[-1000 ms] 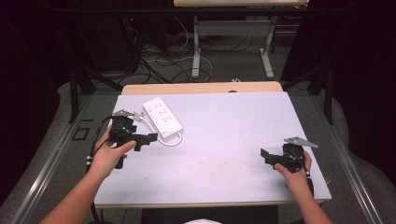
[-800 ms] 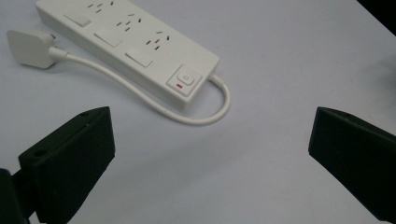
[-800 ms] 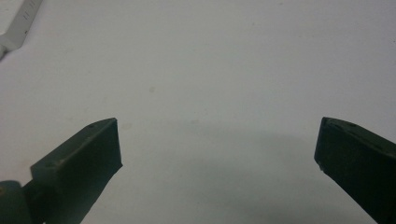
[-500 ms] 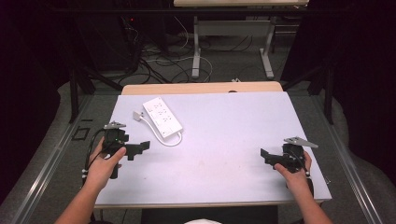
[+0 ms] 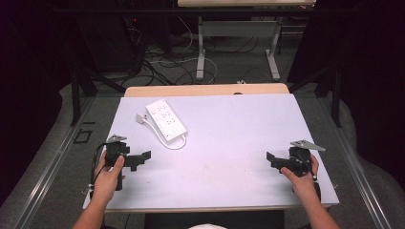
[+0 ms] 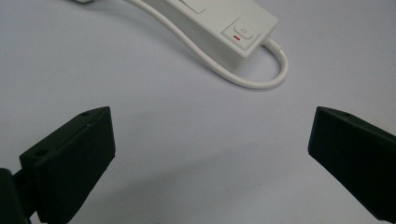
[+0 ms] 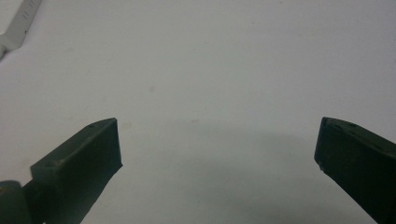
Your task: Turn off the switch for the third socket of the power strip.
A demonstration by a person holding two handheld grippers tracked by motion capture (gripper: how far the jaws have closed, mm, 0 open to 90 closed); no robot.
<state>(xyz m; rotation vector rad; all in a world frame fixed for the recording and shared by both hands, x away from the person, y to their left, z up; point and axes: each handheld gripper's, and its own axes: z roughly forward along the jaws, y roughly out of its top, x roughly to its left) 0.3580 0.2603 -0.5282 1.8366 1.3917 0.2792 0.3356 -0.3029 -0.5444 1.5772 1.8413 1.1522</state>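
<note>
A white rectangular plastic power strip (image 5: pixel 165 119) lies flat on the pale lavender table top (image 5: pixel 229 138), in the far left part, angled so one short end points toward the far left corner. Its white cord (image 5: pixel 165 136) loops out of the nearer end and runs back along the strip's left side to a small white plug (image 5: pixel 140 117) lying just beside the far end.

The left gripper view brings out what the high view is too small for: a switch with a red mark (image 6: pixel 239 33) on the strip's nearer end, and the cord's tight bend (image 6: pixel 261 79) resting on the table.

The black left gripper (image 5: pixel 139 160) sits near the left edge, held in the left hand (image 5: pixel 109 172), its jaws spread wide with nothing between them, apart from the strip. The black right gripper (image 5: pixel 273 160) is held in the right hand (image 5: pixel 300 171) near the right edge, jaws likewise wide apart and empty over bare table.

The whole middle of the table and the near edge between the two hands lie open.
</note>
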